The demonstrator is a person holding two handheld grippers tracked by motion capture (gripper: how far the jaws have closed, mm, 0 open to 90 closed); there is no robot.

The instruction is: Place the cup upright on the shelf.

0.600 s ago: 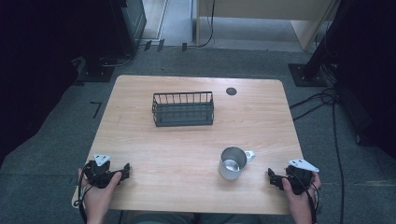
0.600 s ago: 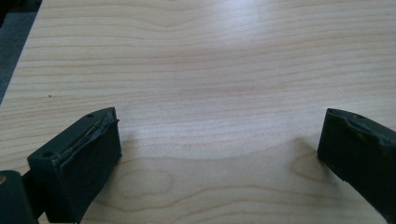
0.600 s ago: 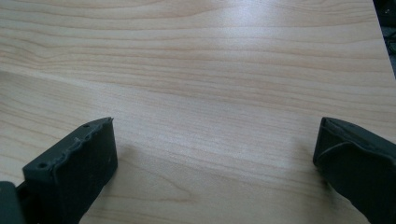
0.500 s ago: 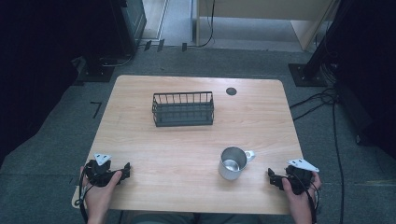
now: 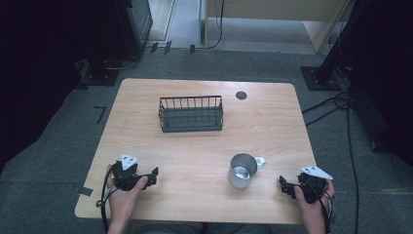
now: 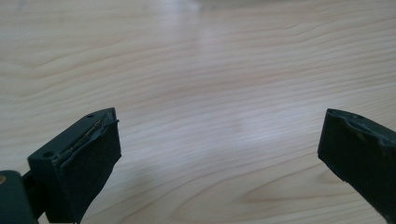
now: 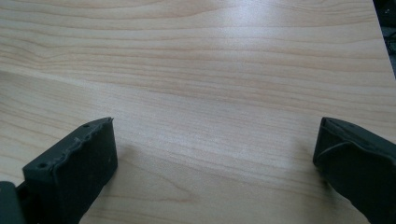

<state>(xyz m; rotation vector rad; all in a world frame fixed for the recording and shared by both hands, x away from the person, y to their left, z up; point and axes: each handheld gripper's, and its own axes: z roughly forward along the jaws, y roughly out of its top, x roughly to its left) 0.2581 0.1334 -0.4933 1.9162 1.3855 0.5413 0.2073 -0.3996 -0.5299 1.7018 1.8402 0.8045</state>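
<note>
One overhead camera, two riding low on the tongs.
The high view looks forward and down from the person's side, taking in the whole bench. Each gripper view sits close above the wood, looking along its own parted jaws; all three share the bench top.

Forearms cut off at the bottom edge; small dark disc on table, unidentifiable.

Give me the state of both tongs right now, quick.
Left tongs: open, holding nothing, low over the table.
Right tongs: open, holding nothing, apart from the metal mug.
</note>
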